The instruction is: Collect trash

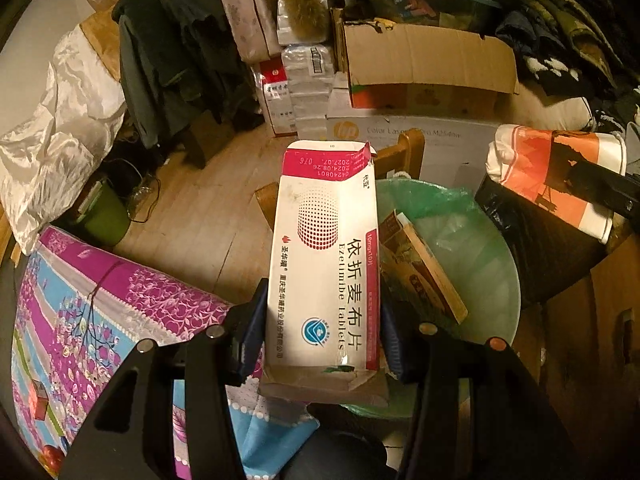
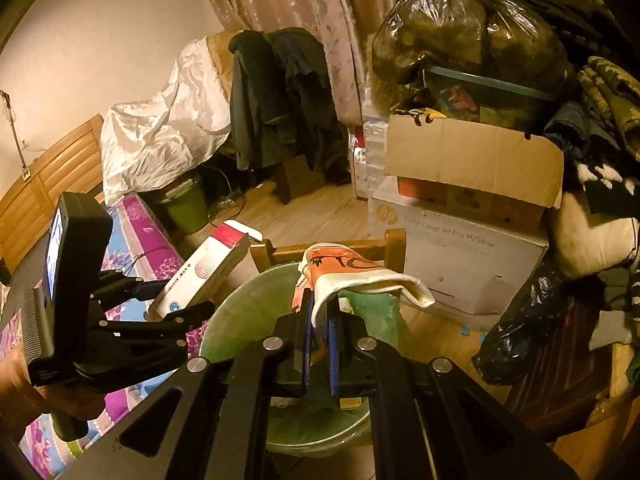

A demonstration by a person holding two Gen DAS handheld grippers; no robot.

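Trash: you held two pieces, a white and pink tablet box (image 1: 326, 256) in your left gripper (image 1: 320, 340) and a crushed orange and white paper cup (image 2: 352, 272) in your right gripper (image 2: 320, 344).
Bin: a round bin with a green liner (image 1: 448, 216) stood just below and beyond both grippers; a brown carton (image 1: 420, 272) already lay inside it.
Left fingers: they were partly spread and clamped on the long sides of the tablet box, near its lower end; the box stood nearly upright, its torn flap at the top, its body over the near rim of the bin.
Right fingers: they were closed tight on the flattened wall of the cup, whose rim hung forward over the green liner.
Step in hand, my judgement: you were bringing both pieces over the bin to drop them.
Doing it well: carry each piece past the rim until it hangs over the liner's open middle, tilt the box's free end down, and only then spread the fingers; the box looked closer to the edge than the cup.
Risk: the bed (image 1: 100, 300) with its flowered cover lay just beside the bin, so an early release could land the box there.
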